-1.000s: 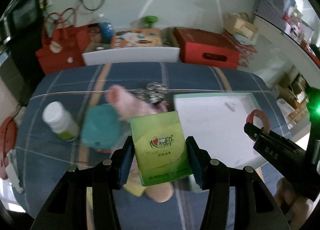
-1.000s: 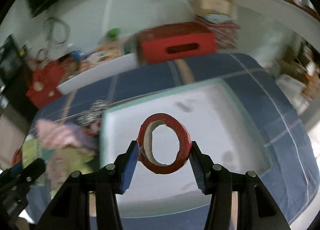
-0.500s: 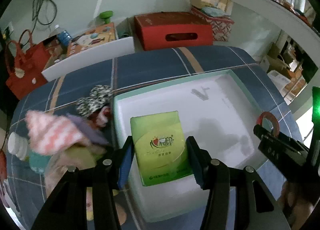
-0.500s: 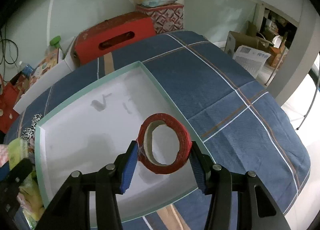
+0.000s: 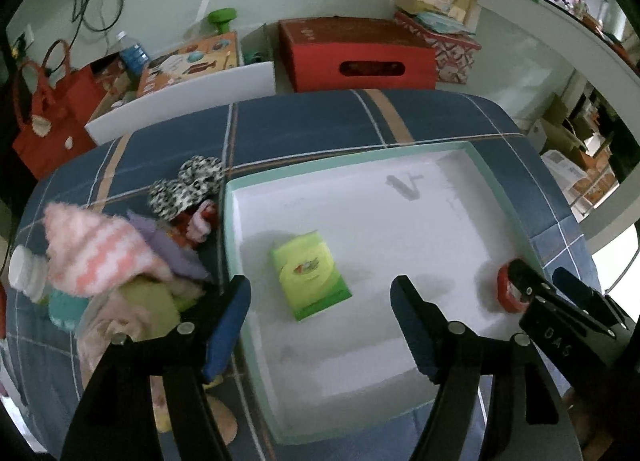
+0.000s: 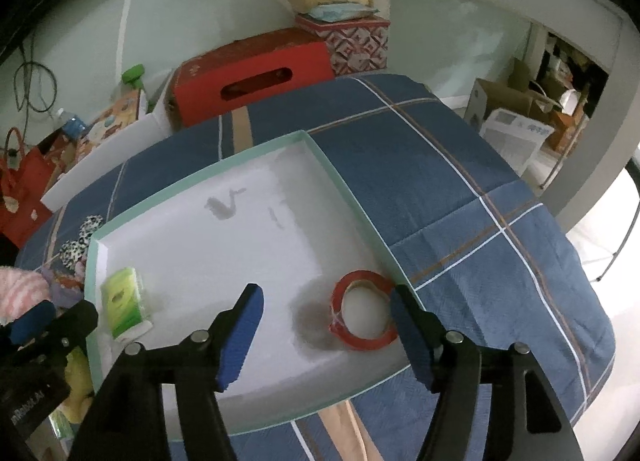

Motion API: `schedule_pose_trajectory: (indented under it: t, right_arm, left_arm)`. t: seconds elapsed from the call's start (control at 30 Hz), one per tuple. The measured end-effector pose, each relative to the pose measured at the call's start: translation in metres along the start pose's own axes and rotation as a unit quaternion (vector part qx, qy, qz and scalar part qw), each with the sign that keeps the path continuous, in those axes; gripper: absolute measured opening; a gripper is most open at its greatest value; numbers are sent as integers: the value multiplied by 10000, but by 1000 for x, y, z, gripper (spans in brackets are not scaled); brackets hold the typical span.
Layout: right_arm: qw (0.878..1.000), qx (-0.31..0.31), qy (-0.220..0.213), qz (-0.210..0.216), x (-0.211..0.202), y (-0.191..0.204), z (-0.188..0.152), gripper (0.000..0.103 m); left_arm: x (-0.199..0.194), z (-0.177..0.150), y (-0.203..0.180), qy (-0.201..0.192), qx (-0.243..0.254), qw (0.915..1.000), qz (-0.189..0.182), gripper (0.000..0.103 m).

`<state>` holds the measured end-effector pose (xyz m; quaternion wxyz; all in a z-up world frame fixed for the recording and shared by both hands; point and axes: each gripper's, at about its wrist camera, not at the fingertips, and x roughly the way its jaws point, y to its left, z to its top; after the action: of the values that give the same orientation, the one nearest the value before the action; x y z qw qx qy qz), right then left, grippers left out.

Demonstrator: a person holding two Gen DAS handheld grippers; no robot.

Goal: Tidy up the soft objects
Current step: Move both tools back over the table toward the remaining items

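Blue plaid tablecloth (image 6: 460, 197), white tray (image 5: 496, 185) mid-frame. Left gripper (image 5: 320, 317) and right gripper (image 6: 326, 325) jaws just opened, spread; green tissue pack (image 5: 310, 275) and red tape roll (image 6: 362, 311) lie in tray. Soft pile (image 5: 100, 257) left; red box (image 5: 360, 53) behind.

My left gripper (image 5: 320, 325) and right gripper (image 6: 326, 335): black arms, blue pads (image 5: 226, 325), silver screws.

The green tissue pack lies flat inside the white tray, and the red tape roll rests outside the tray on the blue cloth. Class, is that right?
Not quite. The red tape roll is inside the white tray too, near its right edge, as the right wrist view shows. The green tissue pack does lie flat inside the tray.
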<state>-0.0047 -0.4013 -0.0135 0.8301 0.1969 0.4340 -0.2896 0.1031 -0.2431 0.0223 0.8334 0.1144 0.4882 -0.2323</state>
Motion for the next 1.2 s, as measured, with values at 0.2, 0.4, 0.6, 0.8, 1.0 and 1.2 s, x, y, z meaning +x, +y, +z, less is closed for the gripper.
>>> schedule_pose_trajectory:
  t: [0.2, 0.4, 0.6, 0.8, 1.0, 1.2]
  right_arm:
    - [9996, -228, -92, 165, -15, 14, -1, 83]
    - [9981, -476, -120, 383, -23, 36, -6, 90]
    - [9938, -774, -132, 792, -31, 66, -16, 103]
    - [9874, -1218, -29, 1010, -33, 103, -34, 103]
    - [9809, -1471, -116, 1266, -44, 132, -48, 103]
    - [9744, -1675, -134, 1492, -51, 157, -65, 103]
  left_arm:
    - [-24, -11, 20, -199, -261, 9995, -33, 94]
    - [-44, -23, 56, -395, -752, 9963, 118, 98]
    - [-62, -41, 97, -611, -1231, 9900, 334, 98]
    - [-73, -60, 138, -686, -1600, 9827, 631, 98]
    - [-80, -89, 181, -790, -1976, 9737, 814, 98]
    - [-87, -110, 216, -889, -2356, 9629, 972, 98]
